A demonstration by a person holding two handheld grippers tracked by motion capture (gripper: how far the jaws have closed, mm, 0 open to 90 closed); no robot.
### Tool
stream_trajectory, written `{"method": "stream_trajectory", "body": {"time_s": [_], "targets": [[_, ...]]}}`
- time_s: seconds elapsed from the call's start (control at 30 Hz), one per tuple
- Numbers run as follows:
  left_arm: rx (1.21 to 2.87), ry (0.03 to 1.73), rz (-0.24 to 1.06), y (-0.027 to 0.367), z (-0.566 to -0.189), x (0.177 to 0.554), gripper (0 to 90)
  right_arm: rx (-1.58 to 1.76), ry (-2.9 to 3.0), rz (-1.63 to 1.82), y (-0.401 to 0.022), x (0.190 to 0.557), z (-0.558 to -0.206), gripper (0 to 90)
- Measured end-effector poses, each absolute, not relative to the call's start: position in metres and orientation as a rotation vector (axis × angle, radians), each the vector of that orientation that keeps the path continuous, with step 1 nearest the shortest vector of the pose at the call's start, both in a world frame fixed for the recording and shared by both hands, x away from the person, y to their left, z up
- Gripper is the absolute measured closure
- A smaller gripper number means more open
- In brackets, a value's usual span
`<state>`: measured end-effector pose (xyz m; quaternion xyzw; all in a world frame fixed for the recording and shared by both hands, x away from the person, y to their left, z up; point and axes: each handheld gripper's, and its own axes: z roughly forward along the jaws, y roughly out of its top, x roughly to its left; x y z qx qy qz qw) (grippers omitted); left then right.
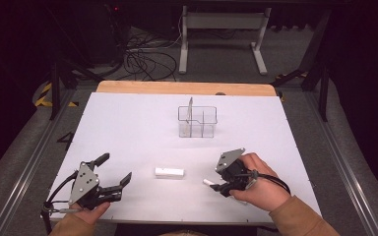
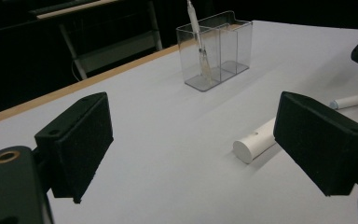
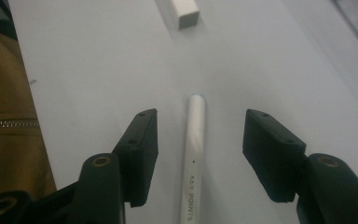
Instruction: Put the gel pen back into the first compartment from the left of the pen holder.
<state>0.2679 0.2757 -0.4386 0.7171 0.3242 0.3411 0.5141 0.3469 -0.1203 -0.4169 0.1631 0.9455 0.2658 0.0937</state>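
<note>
Two pens matter to me at this point: one already stands in the holder [image 1: 197, 121] at the far middle of the table [image 1: 128, 128], and one lies flat near my right gripper [image 3: 198, 156]. I have the right gripper straddling that pen [image 3: 193, 154], a jaw on either side, neither pad touching it. Its jaws stand at a middling gap, not yet pressing on anything. So I judge this the grasp step, with the pickup itself not yet made.

Next I need to bring the pads down level with the barrel and close squarely across it (the pen is round and slim, so an off-centre pinch could let it roll out). After that comes a lift and a carry to the holder, tip down into a free compartment.

My left gripper [image 1: 109, 176] rests near the table's left front corner, jaws wide and empty. A white block [image 1: 169, 172] lies between the two grippers, apart from both.
</note>
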Motion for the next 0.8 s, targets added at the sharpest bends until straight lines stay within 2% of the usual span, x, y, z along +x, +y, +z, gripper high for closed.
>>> {"method": "stream_trajectory", "body": {"time_s": [0.5,0.8], "targets": [[1.726,0.778,0.82,0.276,-0.439,0.268,12.5,0.51,2.891,0.58,-0.116,0.346,-0.43,56.8],[1.728,0.777,0.817,0.275,-0.439,0.268,12.5,0.516,2.927,0.453,-0.114,0.348,-0.438,66.5]]}}
